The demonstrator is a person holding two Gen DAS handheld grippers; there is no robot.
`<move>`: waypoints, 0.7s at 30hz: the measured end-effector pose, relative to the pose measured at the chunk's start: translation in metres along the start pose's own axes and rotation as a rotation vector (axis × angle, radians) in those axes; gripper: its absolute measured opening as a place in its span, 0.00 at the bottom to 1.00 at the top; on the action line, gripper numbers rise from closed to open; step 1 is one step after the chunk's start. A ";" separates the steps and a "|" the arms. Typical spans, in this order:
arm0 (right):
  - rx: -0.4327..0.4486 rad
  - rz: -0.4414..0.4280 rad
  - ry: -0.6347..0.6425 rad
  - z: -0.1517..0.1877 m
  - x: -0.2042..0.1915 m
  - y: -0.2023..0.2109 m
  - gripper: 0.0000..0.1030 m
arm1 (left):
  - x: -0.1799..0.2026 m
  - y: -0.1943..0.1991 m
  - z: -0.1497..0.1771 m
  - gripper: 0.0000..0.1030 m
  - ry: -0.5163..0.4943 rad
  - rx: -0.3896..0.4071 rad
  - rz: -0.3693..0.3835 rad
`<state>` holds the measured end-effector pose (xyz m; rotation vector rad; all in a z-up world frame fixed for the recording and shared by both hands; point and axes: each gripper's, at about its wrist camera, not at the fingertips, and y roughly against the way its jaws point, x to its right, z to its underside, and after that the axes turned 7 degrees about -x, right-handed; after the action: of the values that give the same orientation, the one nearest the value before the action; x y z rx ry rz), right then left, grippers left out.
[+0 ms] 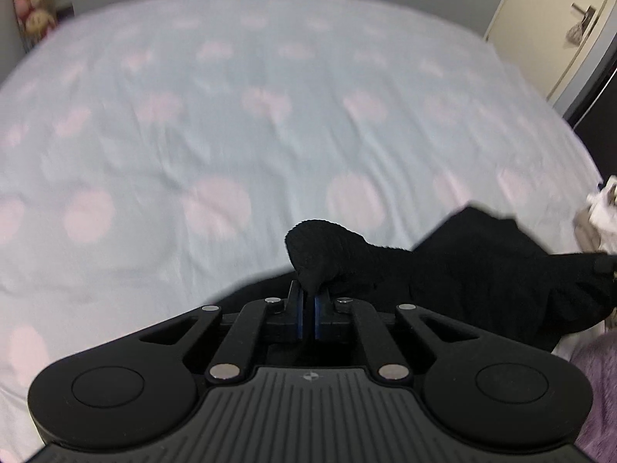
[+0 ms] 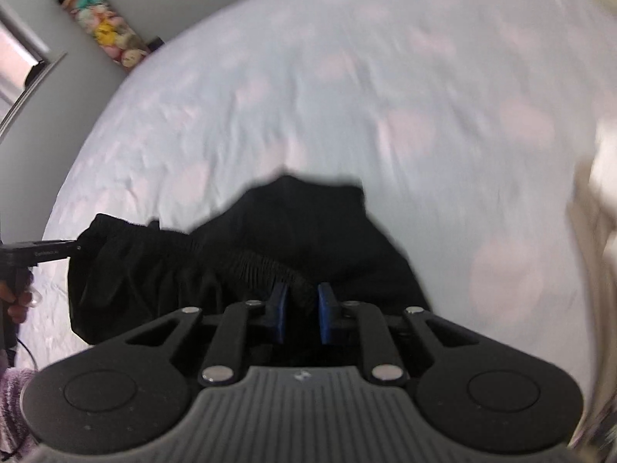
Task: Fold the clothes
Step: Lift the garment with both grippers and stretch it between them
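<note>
Your left gripper (image 1: 308, 293) is clenched on one end of the black garment (image 1: 482, 266) at six o'clock while your right gripper (image 2: 302, 301) grasps its gathered waistband, holding it stretched above the bed sheet (image 1: 231, 115), apparently to spread it flat for folding.

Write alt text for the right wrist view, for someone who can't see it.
The right gripper has its blue-padded jaws closed on the gathered waistband of a black garment lying on a pale blue bedsheet with pink spots. At the left edge, the left gripper holds the garment's other end.
</note>
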<state>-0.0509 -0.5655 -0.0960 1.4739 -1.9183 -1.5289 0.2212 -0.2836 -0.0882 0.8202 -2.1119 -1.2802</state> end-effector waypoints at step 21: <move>0.707 0.154 0.392 -0.145 -0.122 0.200 0.13 | 0.025 0.242 -0.097 0.03 -0.133 0.682 -0.133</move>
<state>0.0021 -0.5615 0.1742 1.6564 -2.3450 -0.4357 0.2189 -0.2693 0.1738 1.1876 -2.6820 -0.6653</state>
